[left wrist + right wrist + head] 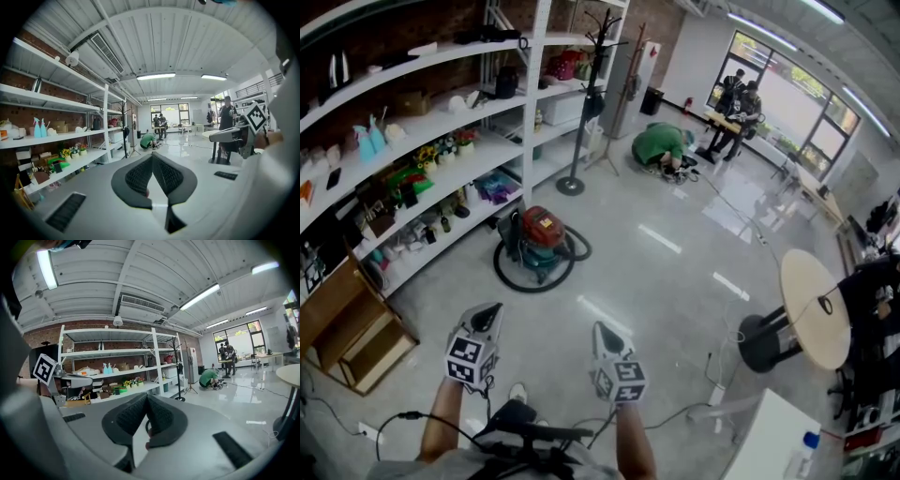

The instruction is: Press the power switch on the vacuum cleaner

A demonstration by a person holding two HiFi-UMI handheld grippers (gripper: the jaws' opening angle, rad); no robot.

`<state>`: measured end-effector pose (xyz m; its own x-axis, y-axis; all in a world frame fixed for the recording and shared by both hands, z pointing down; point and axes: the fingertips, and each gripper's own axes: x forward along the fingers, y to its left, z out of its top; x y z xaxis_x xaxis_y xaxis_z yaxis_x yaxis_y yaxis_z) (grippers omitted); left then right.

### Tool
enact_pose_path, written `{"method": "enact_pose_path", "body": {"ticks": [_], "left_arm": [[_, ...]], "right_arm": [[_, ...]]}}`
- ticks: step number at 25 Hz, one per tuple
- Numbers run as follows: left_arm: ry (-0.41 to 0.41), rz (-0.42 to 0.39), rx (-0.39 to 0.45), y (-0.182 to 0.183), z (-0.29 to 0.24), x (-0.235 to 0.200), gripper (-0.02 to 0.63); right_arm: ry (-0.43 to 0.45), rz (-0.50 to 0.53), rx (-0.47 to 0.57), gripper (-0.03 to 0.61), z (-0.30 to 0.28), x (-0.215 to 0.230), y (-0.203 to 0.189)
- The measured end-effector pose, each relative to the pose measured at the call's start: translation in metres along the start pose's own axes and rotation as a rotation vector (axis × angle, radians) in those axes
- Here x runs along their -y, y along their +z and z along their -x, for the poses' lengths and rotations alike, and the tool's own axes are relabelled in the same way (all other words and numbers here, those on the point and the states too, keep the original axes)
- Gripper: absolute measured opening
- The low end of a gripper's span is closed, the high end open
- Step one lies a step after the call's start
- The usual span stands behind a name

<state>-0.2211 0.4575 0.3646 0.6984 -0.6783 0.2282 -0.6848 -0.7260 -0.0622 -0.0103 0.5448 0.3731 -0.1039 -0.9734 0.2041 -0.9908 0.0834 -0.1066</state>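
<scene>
The vacuum cleaner (540,236), with a red top, a green body and a black hose looped round it, stands on the floor by the shelves, well ahead of both grippers. My left gripper (492,307) is held low and points toward it, its jaws closed tip to tip with nothing between them. To its right, my right gripper (602,327) is shut and empty as well. In the left gripper view the fingertips (151,157) meet; the same holds for the fingertips (146,397) in the right gripper view. The power switch cannot be made out.
White shelving (412,141) full of small items runs along the left. A coat stand (573,178) rises behind the vacuum. A wooden crate (352,328) lies at the left, a round table (814,309) at the right. A crouching person in green (661,145) is farther back. Cables (675,412) trail near my feet.
</scene>
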Motion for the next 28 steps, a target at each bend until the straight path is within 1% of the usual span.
{"method": "enact_pose_path", "body": {"ticks": [9,12,15,18,21,28], "left_arm": [[0.007,-0.002,-0.001,-0.002,-0.041,-0.033,0.006],[-0.004,0.001,-0.025,-0.004,-0.058,-0.049,0.006],[-0.009,0.003,-0.032,-0.001,-0.078,-0.068,0.006],[-0.015,-0.001,-0.033,0.004,-0.096,-0.084,0.006],[-0.01,0.003,-0.011,0.016,-0.115,-0.102,0.006],[-0.012,0.012,-0.009,0.021,-0.157,-0.149,0.006]], "right_arm": [[0.008,-0.02,-0.011,0.012,-0.046,0.012,0.004],[0.014,-0.022,-0.007,0.012,-0.071,0.014,0.009],[0.018,-0.038,-0.013,0.012,-0.098,0.013,0.017],[0.023,-0.037,-0.021,0.012,-0.124,0.014,0.026],[0.025,-0.032,-0.019,0.012,-0.152,0.016,0.036],[0.025,-0.004,-0.015,0.012,-0.216,0.019,0.051]]}}
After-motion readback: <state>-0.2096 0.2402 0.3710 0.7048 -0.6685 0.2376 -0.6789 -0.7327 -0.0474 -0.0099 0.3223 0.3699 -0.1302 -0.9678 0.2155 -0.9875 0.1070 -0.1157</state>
